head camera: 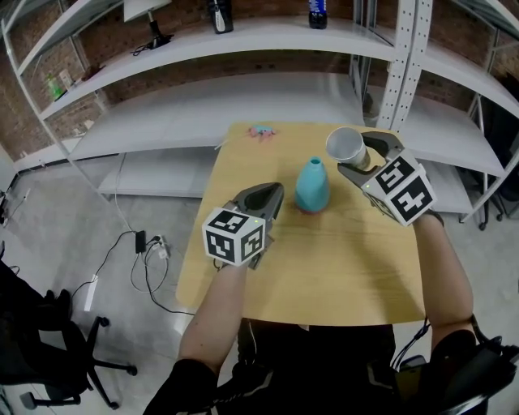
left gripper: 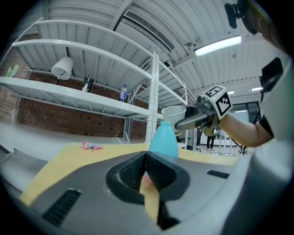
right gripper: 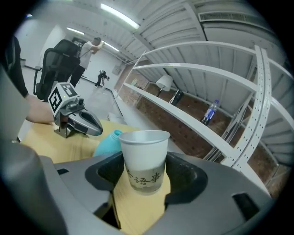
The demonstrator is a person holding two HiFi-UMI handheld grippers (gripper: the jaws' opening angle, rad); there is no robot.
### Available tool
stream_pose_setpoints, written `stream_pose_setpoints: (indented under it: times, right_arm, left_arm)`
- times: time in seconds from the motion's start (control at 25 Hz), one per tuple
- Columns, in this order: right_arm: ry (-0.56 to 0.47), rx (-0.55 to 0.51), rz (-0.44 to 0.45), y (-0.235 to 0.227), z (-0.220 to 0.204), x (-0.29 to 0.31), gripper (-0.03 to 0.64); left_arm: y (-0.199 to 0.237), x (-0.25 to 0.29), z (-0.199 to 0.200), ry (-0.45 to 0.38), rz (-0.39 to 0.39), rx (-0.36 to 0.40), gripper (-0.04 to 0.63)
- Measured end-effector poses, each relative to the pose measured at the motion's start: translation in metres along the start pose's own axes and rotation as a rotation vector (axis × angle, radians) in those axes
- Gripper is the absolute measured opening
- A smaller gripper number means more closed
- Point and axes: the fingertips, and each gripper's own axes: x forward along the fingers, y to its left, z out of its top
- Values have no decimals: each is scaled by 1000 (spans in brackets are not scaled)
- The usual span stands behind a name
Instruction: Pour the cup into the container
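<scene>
A teal vase-shaped container (head camera: 312, 185) stands upright near the middle of the wooden table (head camera: 324, 267). My right gripper (head camera: 357, 158) is shut on a white paper cup (head camera: 346, 146) and holds it in the air just right of the container's mouth, close to upright. In the right gripper view the cup (right gripper: 143, 156) sits between both jaws, with the container (right gripper: 106, 142) behind it. My left gripper (head camera: 272, 194) hovers just left of the container, jaws shut and holding nothing. In the left gripper view the container (left gripper: 163, 140) stands straight ahead, with the cup (left gripper: 173, 114) at its top right.
A small pink object (head camera: 262, 130) lies near the table's far edge. White metal shelves (head camera: 243, 36) with bottles (head camera: 219, 14) rise behind the table. An office chair (head camera: 57, 340) and cables (head camera: 146, 251) are on the floor to the left.
</scene>
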Motion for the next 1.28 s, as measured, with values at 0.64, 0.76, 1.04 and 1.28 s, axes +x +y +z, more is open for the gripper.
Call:
stream_pose_setpoints:
  times: [0.64,0.76,1.04,1.28]
  right_arm:
    - [135,-340,-48,0,12,6,290]
    - [154,-396,-45,2,11,6,290]
    - [182,-494,-63,4,17,5,290]
    - [209,-586,-87,5,21,5,290]
  left_arm:
    - [-6,2,-3,18,-31,34,0]
    - [-6,2,-4,21,-29,40,0]
    - [-8,1,-4,24,-38,46,0]
    - [-9,2,-5,24,-41,50,0]
